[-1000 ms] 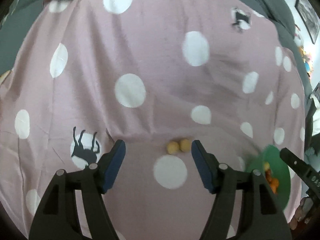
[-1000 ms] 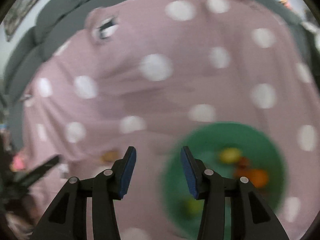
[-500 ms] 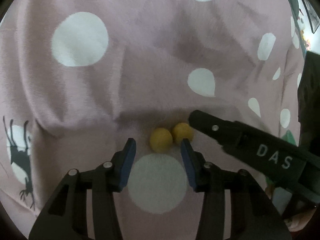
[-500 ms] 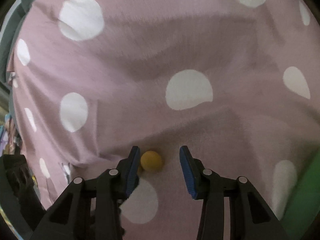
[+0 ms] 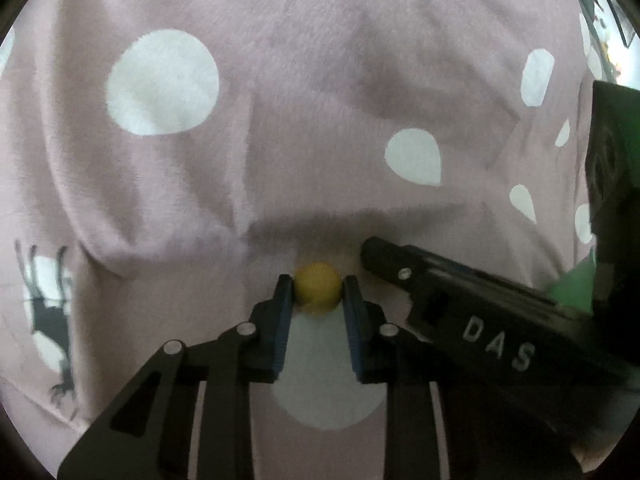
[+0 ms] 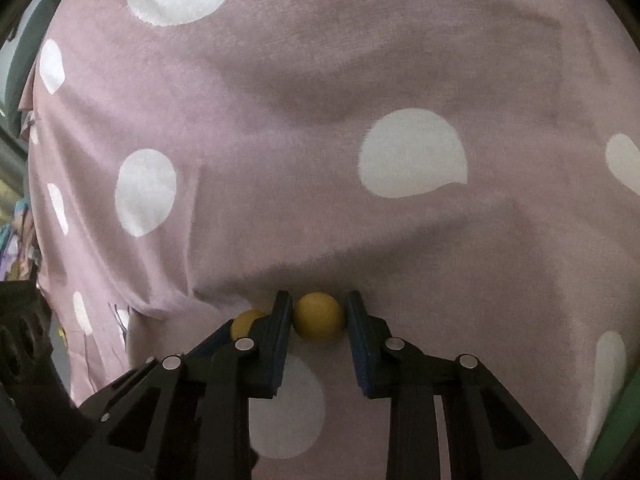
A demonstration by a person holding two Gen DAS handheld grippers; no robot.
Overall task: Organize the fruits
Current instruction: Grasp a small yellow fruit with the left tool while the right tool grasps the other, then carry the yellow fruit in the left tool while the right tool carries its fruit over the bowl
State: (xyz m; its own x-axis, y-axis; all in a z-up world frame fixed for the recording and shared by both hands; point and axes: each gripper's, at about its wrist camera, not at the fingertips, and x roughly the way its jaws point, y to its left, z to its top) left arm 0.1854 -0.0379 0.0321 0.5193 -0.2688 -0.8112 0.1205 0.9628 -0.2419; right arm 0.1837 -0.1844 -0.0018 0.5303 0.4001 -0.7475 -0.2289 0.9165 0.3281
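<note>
Your left gripper [image 5: 317,294] is clenched on one yellow fruit [image 5: 317,292], your right gripper [image 6: 319,316] on its neighbour [image 6: 319,317]. Lift both straight off the spotted cloth [image 6: 320,140], keeping them apart.

One small round fruit [image 5: 317,289] sits between the jaws of the left gripper [image 5: 316,292], touching both pads, on the spotted cloth [image 5: 280,80]. The right gripper [image 5: 460,304] lies just to its right, reaching in at a slant. Between the right gripper's [image 6: 318,316] jaws sits a second fruit [image 6: 319,317], pads against both sides. The first fruit [image 6: 246,320] lies just left of those jaws, partly hidden behind them.
</note>
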